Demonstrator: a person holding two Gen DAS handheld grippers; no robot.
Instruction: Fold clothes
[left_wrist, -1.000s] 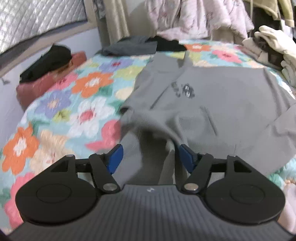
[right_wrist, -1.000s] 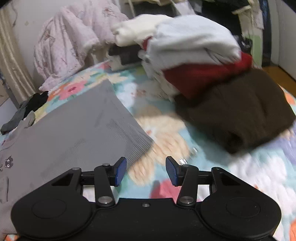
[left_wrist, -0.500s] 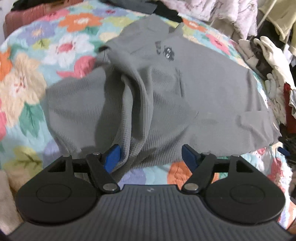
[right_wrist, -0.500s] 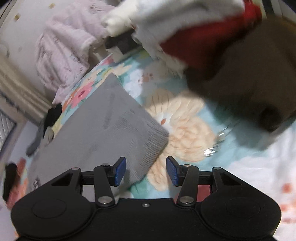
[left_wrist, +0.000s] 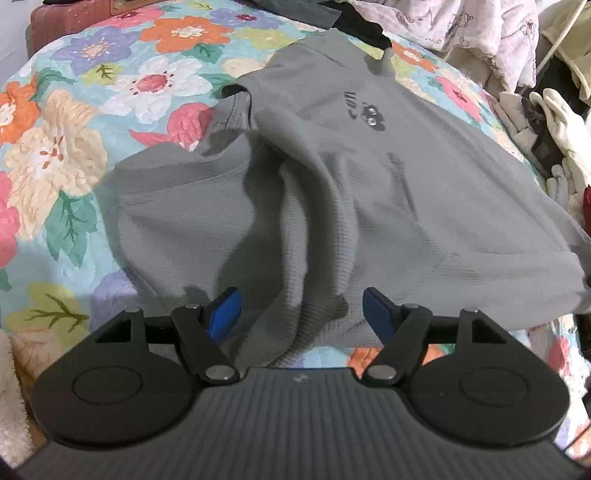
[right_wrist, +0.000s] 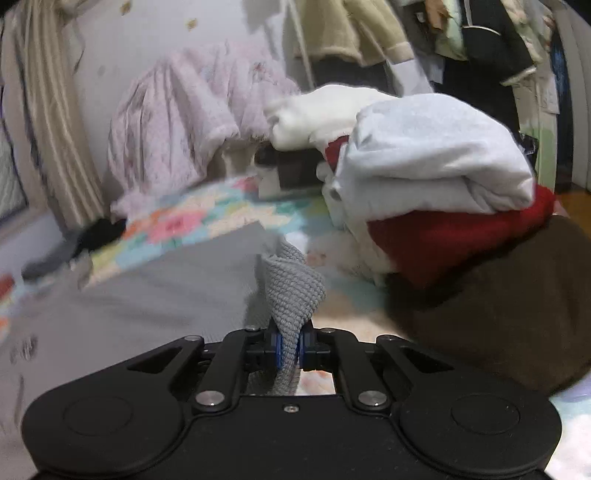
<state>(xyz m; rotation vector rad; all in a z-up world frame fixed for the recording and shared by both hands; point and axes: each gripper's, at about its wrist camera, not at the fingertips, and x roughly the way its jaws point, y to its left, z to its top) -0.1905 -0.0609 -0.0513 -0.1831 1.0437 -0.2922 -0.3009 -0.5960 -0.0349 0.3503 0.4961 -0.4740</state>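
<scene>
Grey shirt (left_wrist: 369, 192) lies spread on the floral bedspread (left_wrist: 92, 122), small dark print on its chest, one sleeve bunched into ridges at the near side. Left gripper (left_wrist: 301, 314) over the near hem, jaws apart, a fold of cloth between the blue pads (left_wrist: 223, 310) but not pinched. Right gripper (right_wrist: 290, 349) closing, pads clamped on a ribbed corner of the shirt (right_wrist: 291, 288), which stands up in a fold. Right view blurred; shirt body reads only as a grey smear. Stack of folded clothes (right_wrist: 436, 173) beside it, its lower layers hidden and its right edge cut off.
</scene>
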